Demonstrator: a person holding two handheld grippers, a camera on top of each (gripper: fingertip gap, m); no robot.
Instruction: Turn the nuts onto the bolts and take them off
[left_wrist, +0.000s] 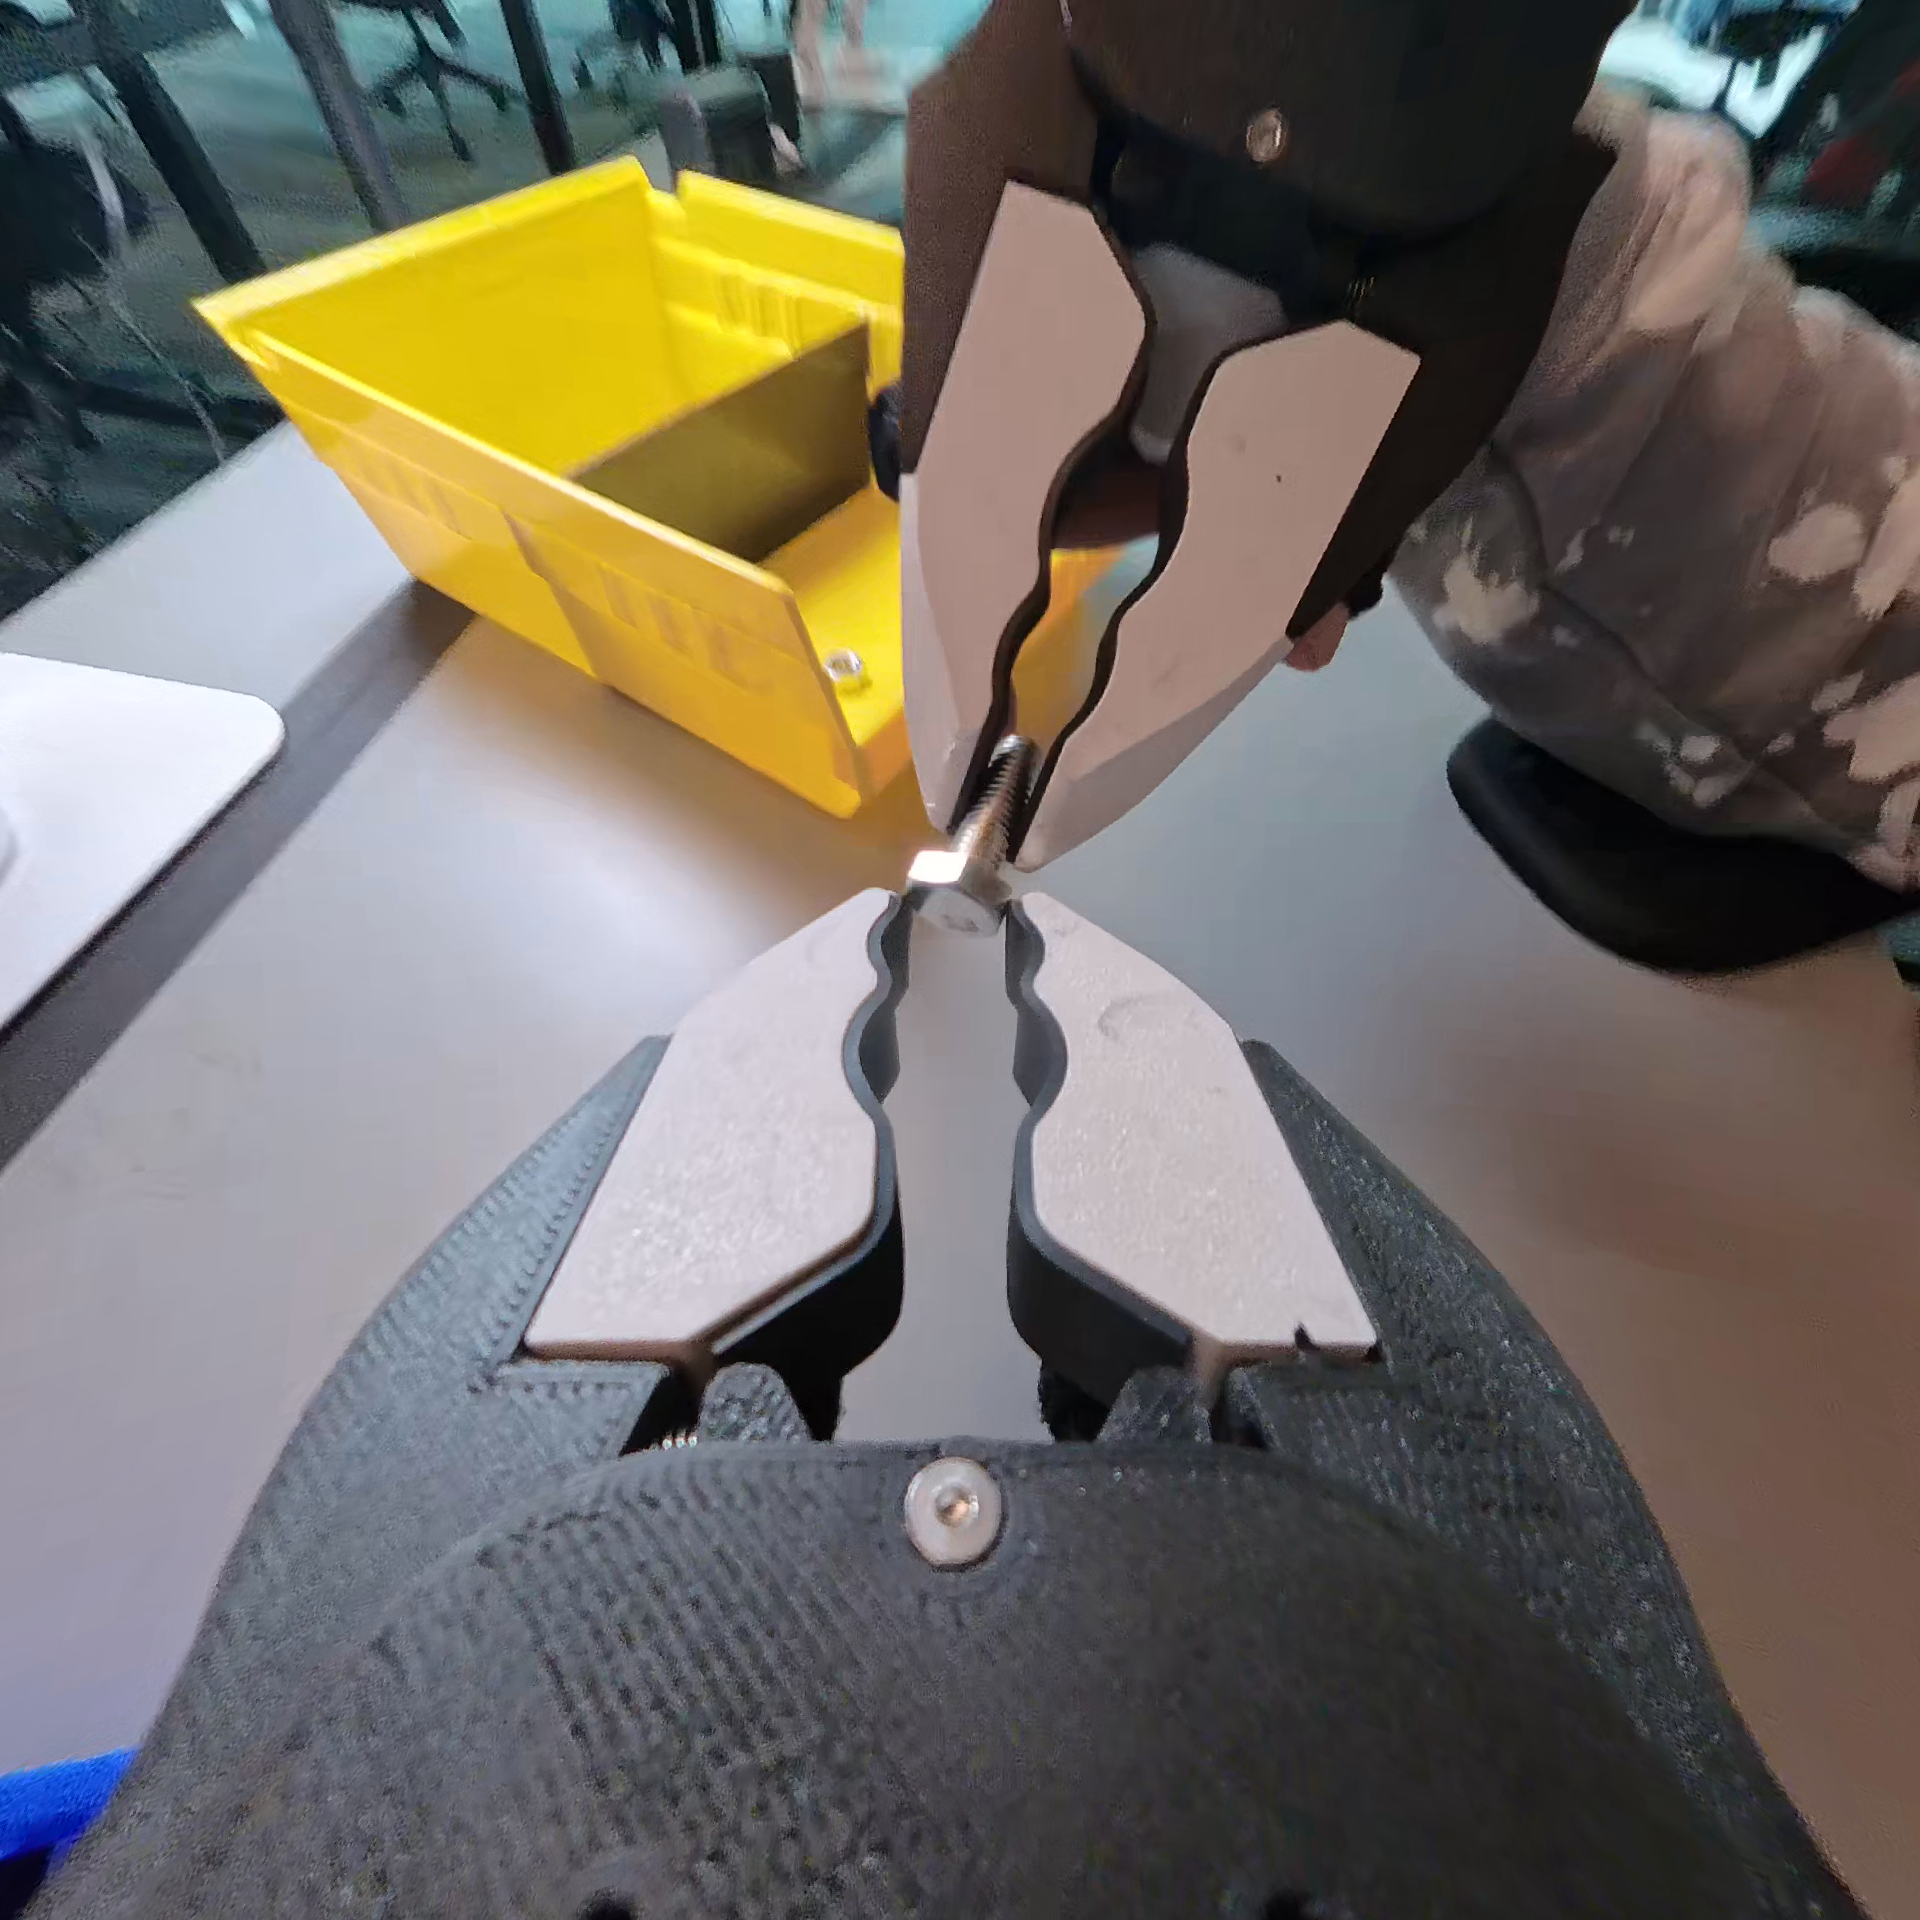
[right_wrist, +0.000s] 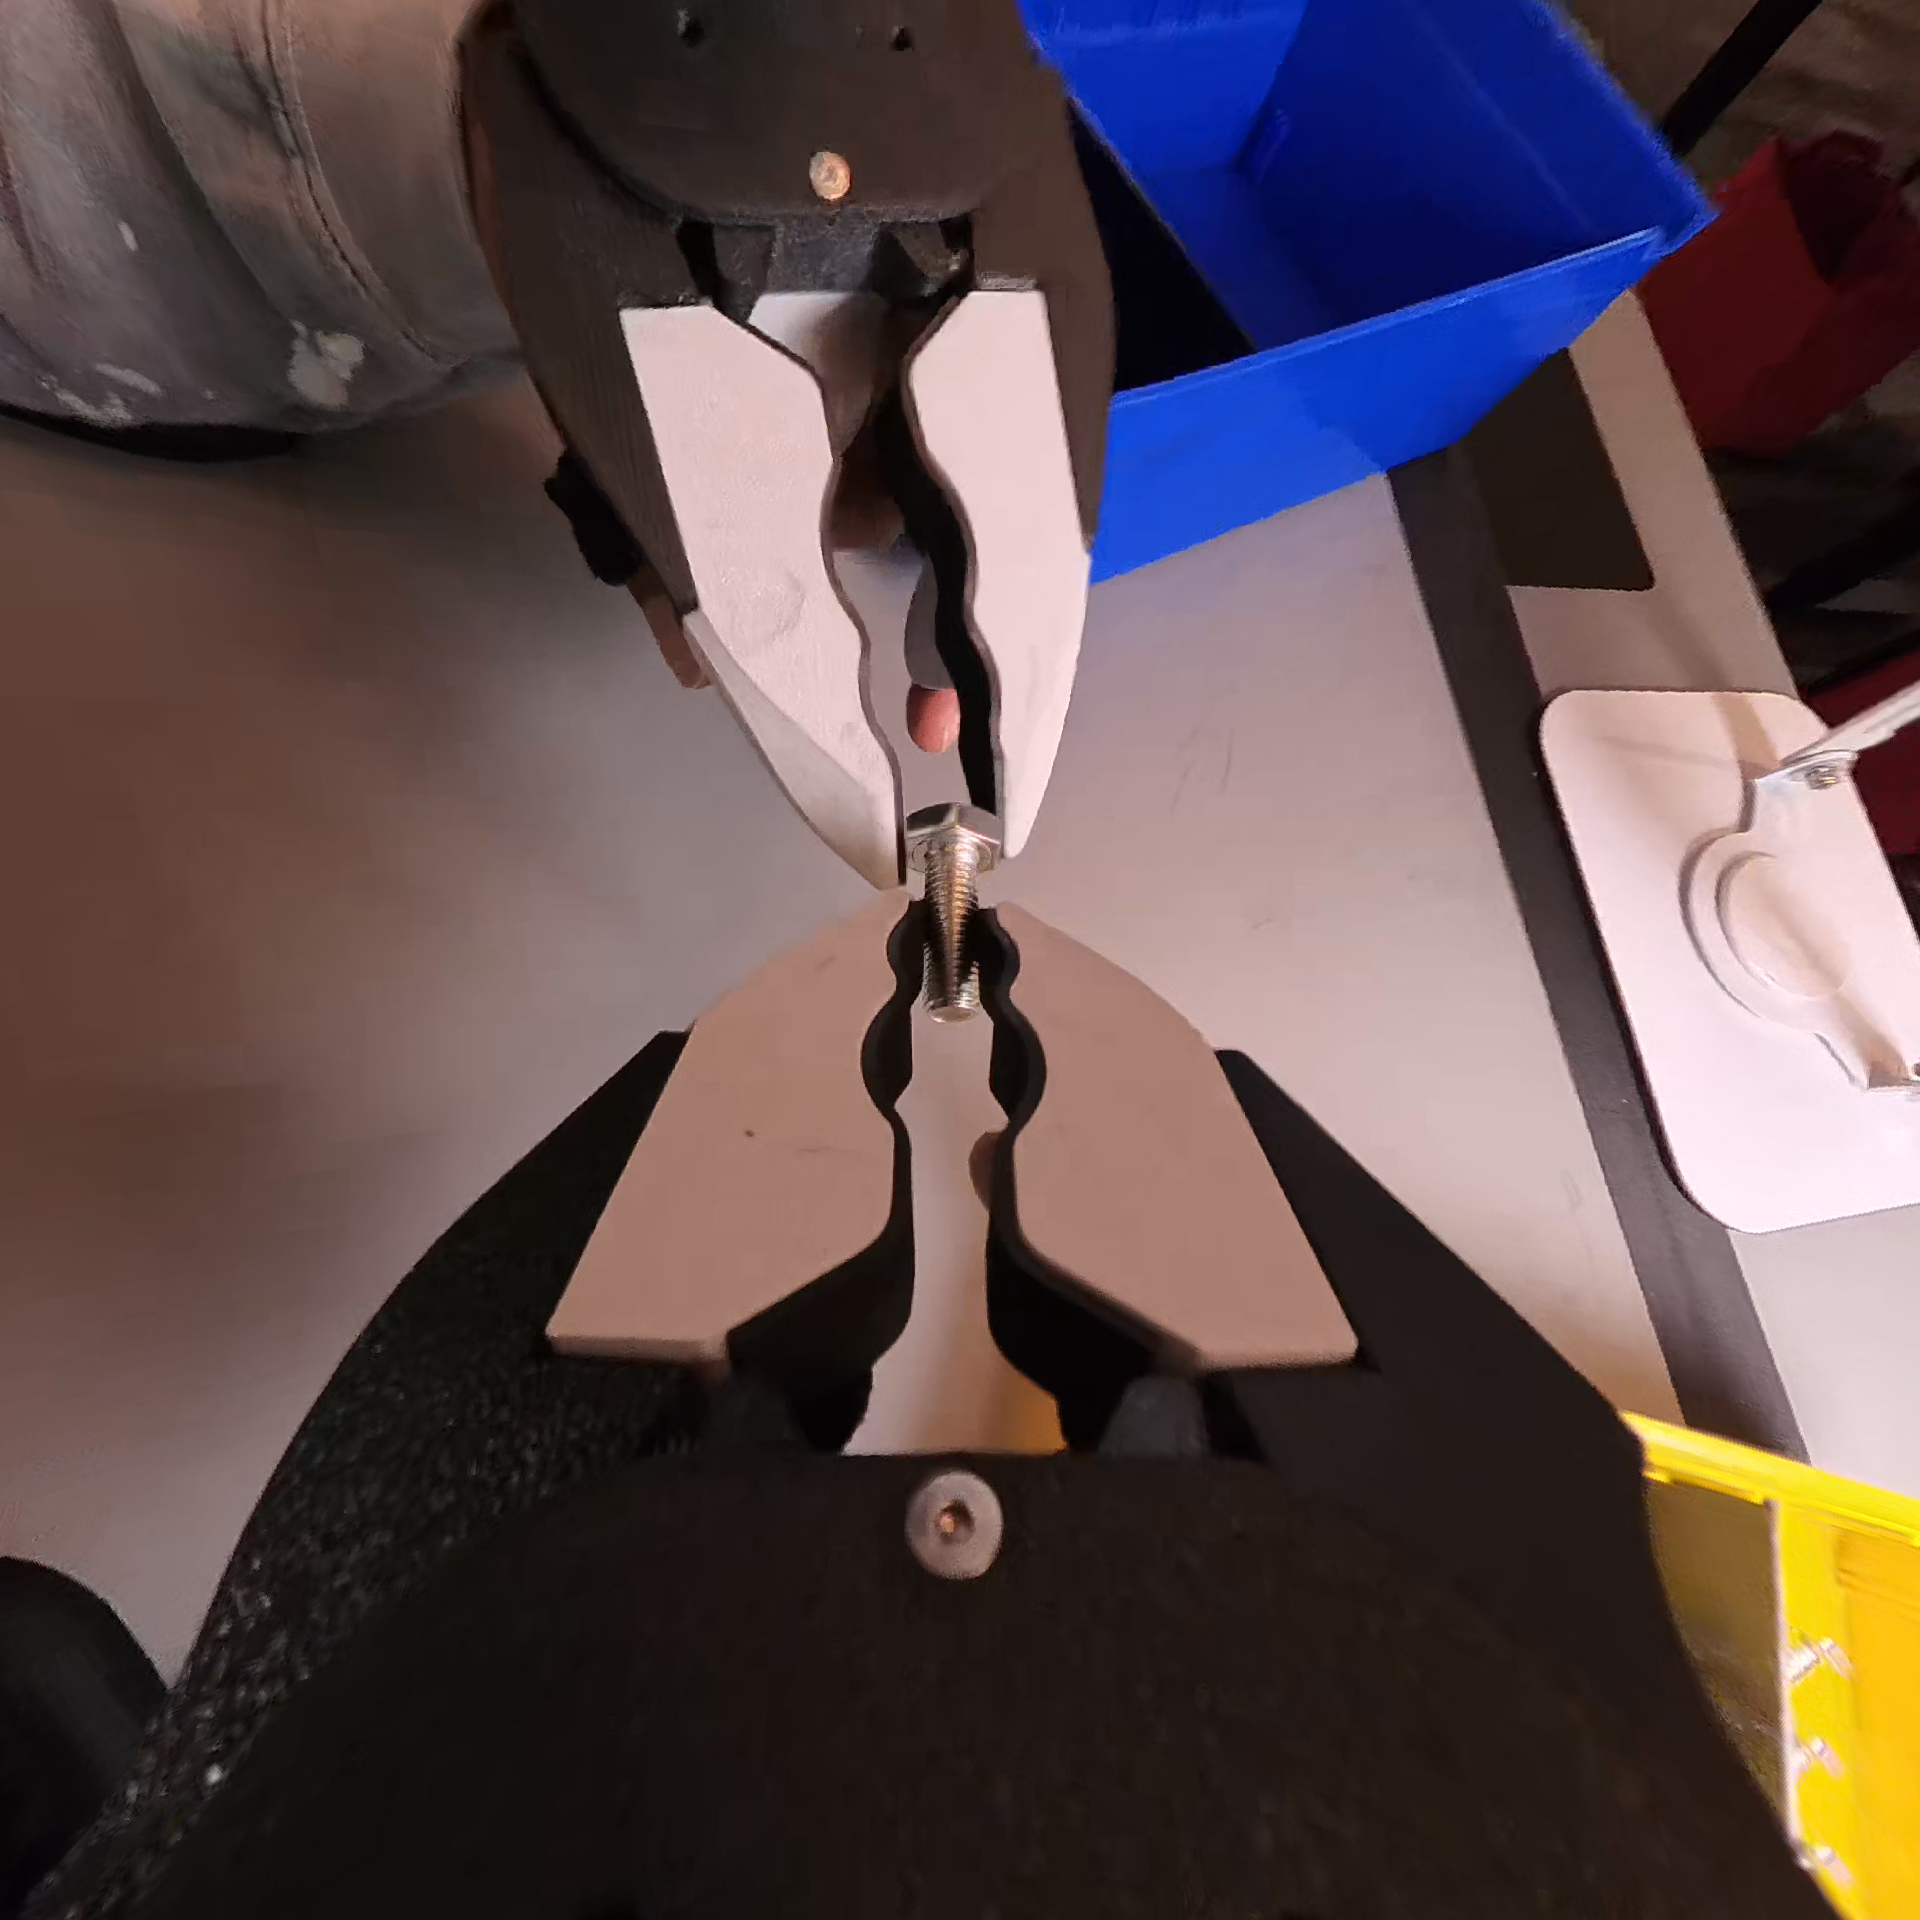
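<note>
Left tool closed on hex head of bolt, held above tabletop. Right tool closed on threaded shank of same bolt; the two tools meet tip to tip. Whether nut is on bolt: cannot tell. Yellow bin just behind right tool in left wrist view, small nut on its front lip. Blue bin behind left tool in right wrist view. White plate near tabletop edge.
</note>
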